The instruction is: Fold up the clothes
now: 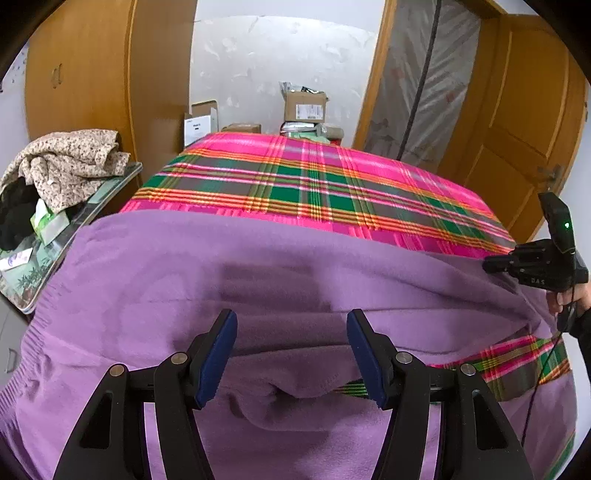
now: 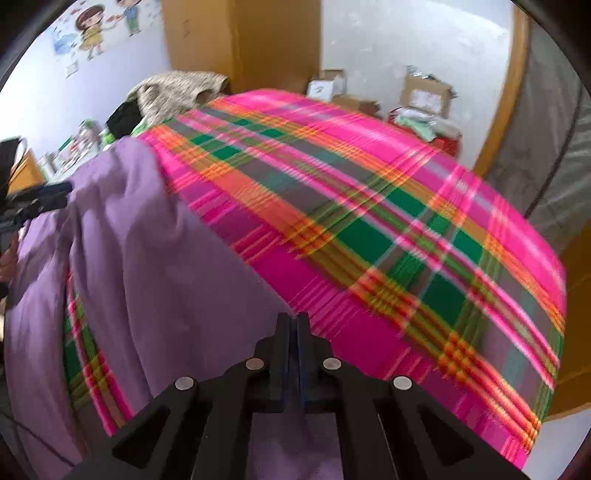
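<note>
Right tool (image 2: 293, 325) pressed together, blurred; purple garment (image 2: 122, 258) partly cut off

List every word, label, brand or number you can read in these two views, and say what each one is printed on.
"DAS", or letters close to that: faint, on the black body of the right gripper, seen from the left wrist.
Shipping label on the brown cardboard box: too small to read.
Dark print on the white box: too small to read.
Cartoon wall sticker: no readable words.

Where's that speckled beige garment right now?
The beige garment lies heaped on a side table left of the plaid bed in the left wrist view, before the wooden wardrobe.
</note>
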### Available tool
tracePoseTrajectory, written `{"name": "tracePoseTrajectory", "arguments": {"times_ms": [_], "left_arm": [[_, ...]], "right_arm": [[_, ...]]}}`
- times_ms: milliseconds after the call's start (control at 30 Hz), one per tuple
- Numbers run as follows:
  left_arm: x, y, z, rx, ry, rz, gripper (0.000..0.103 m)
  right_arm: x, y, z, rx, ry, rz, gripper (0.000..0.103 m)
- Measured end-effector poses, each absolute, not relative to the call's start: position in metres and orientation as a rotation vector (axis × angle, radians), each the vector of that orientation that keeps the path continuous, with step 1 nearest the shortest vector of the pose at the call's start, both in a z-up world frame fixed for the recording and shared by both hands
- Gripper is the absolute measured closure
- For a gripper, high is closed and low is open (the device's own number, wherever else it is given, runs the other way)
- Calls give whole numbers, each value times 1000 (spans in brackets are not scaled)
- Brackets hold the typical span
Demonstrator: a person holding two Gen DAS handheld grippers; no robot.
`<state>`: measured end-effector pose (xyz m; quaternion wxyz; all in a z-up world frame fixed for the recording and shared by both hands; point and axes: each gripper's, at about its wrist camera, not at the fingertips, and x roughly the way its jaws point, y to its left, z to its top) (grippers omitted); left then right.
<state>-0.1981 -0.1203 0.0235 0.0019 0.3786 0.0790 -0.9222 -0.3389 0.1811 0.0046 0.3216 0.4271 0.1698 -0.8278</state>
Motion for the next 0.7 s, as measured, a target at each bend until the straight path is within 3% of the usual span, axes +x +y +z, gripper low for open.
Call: {"name": "tracePoseTrajectory", "arguments": {"times_ms": [300, 600, 700], "left_arm": [[-196, -157, 45, 1088, 239, -2833, 39], [-172, -217, 61, 990, 298, -2723, 39], [-165, -231, 58, 985, 320, -2689, 39]], "right_arm": [[-364, 190, 16, 1162, 381, -2334, 98], [-342, 179, 37, 1080, 342, -2298, 78], [-337, 169, 32, 1080, 386, -2269, 77]]}}
